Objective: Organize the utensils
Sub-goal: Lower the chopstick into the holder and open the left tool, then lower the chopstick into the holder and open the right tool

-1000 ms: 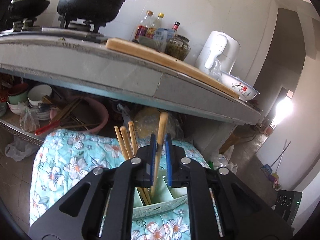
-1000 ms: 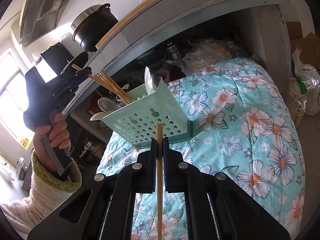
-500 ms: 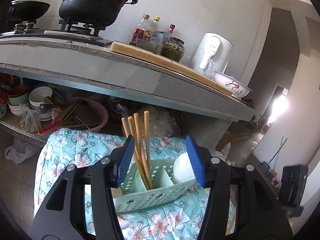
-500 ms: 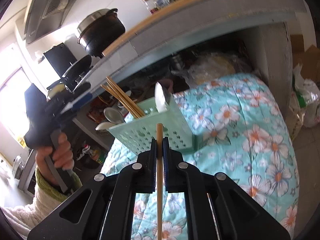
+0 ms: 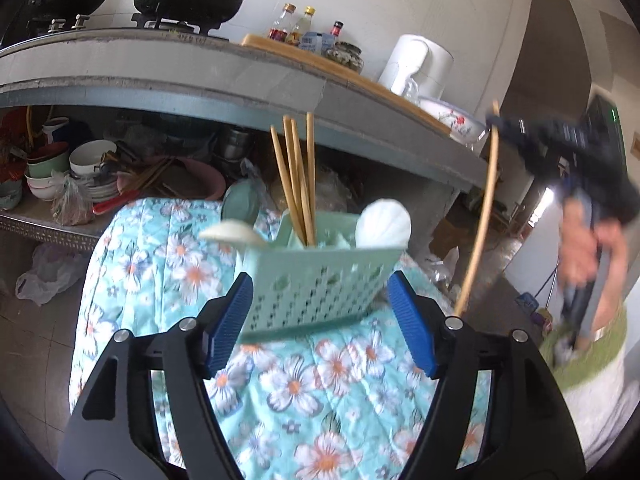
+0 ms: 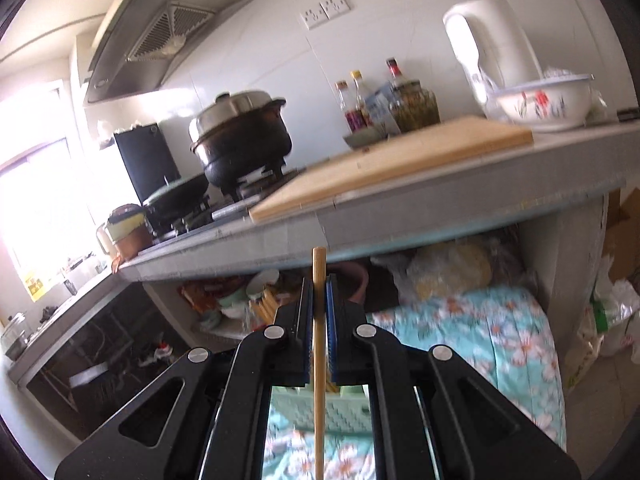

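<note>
So my right gripper (image 6: 319, 312) is clamped on one long pale bamboo chopstick (image 6: 319, 380), held near its top with most of its length hanging below the jaws, while my left gripper (image 5: 320, 320) has just been opening and holds nothing, jaws wide to either side of the mint-green perforated plastic utensil caddy (image 5: 320, 284). That caddy sits on the floral turquoise quilt (image 5: 160, 256), with four more bamboo chopsticks (image 5: 298, 184) and white ceramic spoons (image 5: 383, 226) in it. My worry: soft quilt, light caddy, so if the long dangling end catches the rim or a divider, the whole thing could tip. The chopstick could also pivot in the pads and miss the chopstick compartment.
</note>
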The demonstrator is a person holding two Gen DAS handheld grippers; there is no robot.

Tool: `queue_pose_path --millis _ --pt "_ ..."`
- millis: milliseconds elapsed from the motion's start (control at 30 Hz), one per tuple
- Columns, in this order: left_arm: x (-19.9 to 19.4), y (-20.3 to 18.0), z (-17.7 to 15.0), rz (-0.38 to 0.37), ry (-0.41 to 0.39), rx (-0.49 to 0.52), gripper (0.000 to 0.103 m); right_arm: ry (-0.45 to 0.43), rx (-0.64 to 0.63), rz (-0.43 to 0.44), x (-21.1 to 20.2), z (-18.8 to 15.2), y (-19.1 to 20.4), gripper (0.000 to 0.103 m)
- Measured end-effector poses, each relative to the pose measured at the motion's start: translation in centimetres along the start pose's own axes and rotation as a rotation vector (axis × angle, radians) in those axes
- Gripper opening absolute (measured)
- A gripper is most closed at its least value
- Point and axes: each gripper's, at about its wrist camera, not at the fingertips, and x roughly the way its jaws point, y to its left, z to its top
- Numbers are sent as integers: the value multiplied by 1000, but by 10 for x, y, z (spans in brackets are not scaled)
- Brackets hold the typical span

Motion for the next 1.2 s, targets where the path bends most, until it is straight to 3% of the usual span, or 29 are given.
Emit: queue_pose_path --millis 267,467,800,1033,1067,1200 --pt "11 9 -43 -24 88 2 70 -116 3 -15 35 41 16 6" --pt "13 13 -51 -19 92 40 70 -126 -26 -64 75 42 22 6" --pt "23 20 -54 -37 96 40 71 -79 -202 -145 120 2 32 6" --pt "24 24 -55 -27 93 27 71 51 -364 -134 128 -38 47 7" --pt "23 24 -55 -24 92 28 71 63 -382 -138 126 -42 49 9" --pt "18 20 -55 -13 86 35 72 72 -368 -121 105 -49 50 33"
